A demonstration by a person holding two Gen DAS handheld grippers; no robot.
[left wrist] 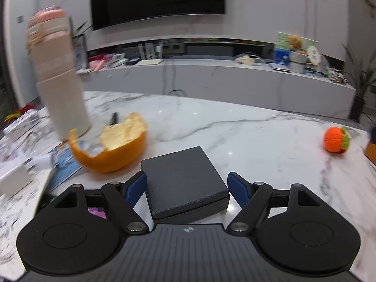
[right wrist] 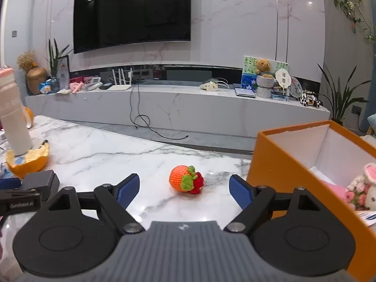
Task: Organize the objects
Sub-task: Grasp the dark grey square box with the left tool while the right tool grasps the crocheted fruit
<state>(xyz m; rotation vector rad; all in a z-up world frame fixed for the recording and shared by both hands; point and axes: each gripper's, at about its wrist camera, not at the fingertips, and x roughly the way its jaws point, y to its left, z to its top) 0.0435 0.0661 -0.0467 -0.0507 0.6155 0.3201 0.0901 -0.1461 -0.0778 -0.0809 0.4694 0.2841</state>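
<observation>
— What colours face you on the white, grey-veined marble table (right wrist: pixel 98 150)?

— An orange-and-green crochet fruit (right wrist: pixel 186 182), a charcoal box (left wrist: pixel 185 181), an orange bin (right wrist: pixel 277 164), white inside.

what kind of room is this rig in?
Most likely a home living room: wall-mounted TV, a long low media cabinet cluttered with a router and teddy bear, and a marble table in front.

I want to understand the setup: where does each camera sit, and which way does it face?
Left wrist: on the left gripper, low over the table, facing the TV wall; open fingers flank a black box.
Right wrist: on the right gripper, same direction; open fingers frame a knitted fruit, orange box at right.
Shared: fruit, black box, peel, bottle.
</observation>
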